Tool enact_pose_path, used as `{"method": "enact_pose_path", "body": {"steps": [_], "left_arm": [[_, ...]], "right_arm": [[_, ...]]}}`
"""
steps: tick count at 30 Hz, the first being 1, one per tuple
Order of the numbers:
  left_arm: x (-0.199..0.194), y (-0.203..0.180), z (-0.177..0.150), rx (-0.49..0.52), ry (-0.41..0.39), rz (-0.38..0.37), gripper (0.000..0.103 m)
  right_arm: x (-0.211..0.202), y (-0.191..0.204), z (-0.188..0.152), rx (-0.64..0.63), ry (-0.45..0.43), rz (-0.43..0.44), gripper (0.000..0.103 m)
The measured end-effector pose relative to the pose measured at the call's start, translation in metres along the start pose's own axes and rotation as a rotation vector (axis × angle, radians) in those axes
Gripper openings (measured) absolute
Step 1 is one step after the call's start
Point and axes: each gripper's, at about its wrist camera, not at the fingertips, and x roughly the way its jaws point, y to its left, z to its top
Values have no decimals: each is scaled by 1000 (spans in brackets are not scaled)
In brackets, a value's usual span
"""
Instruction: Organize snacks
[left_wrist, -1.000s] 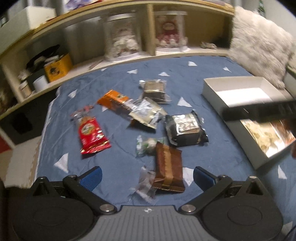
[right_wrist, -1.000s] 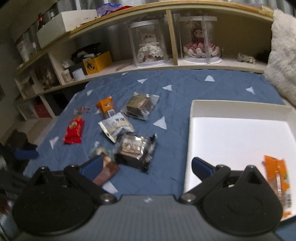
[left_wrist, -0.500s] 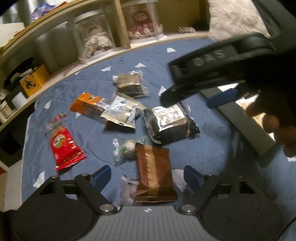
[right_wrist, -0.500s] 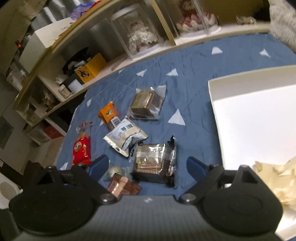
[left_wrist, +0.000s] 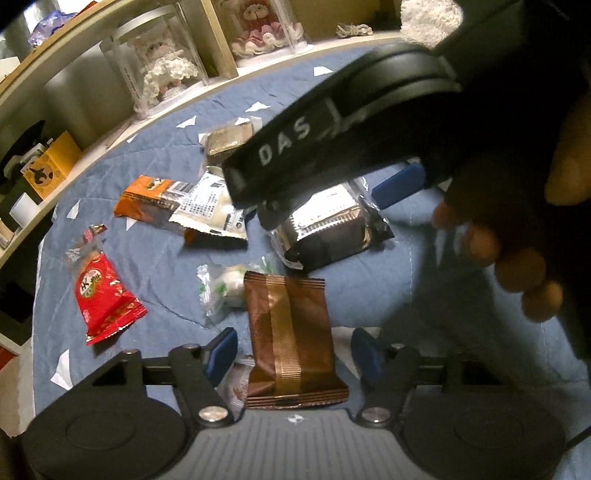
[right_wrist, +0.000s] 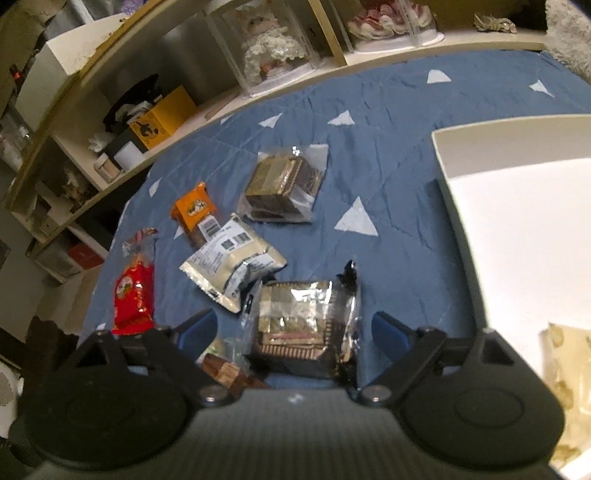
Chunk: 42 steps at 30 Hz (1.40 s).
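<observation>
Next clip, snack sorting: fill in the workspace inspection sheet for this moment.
Surface: blue quilted cover with white triangles.
Job's things: brown striped snack packet, black-and-silver foil cake pack, red snack bag, orange bar, white foil sachet, clear-wrapped brown cake, small clear-wrapped white sweet, all loose on the cover; white open box at the right holds a pale item, unclear.
Clutter: nothing seen.
Grippers: left tool closing, brown packet between the pads, not yet pressed; right tool open astride the foil pack.
Cables: nothing seen.
Surroundings: wooden shelf with dolls in clear cases, yellow carton.
</observation>
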Motion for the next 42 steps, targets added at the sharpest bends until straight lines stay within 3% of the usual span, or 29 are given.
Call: {"method": "enact_pose_path", "body": {"steps": [3, 5, 8, 16, 26, 34, 42], "left_arm": [[0, 0, 2, -15, 11, -16, 56], [0, 2, 2, -29, 23, -22, 49], [-1, 6, 1, -52, 33, -30, 46], [-10, 19, -8, -135, 104, -61, 45], [-20, 38, -22, -262, 142, -40, 46], [-8, 29, -18, -286, 165, 1, 48], [-3, 34, -17, -415, 170, 25, 49]], "right_arm": [[5, -2, -1, 7, 16, 0, 93], [9, -5, -2, 12, 32, 9, 82], [11, -13, -4, 20, 48, 24, 74], [4, -16, -10, -69, 79, 51, 71], [-13, -6, -19, -302, 202, 65, 71], [-10, 14, -28, -260, 186, -17, 90], [4, 18, -32, -164, 174, -93, 91]]}}
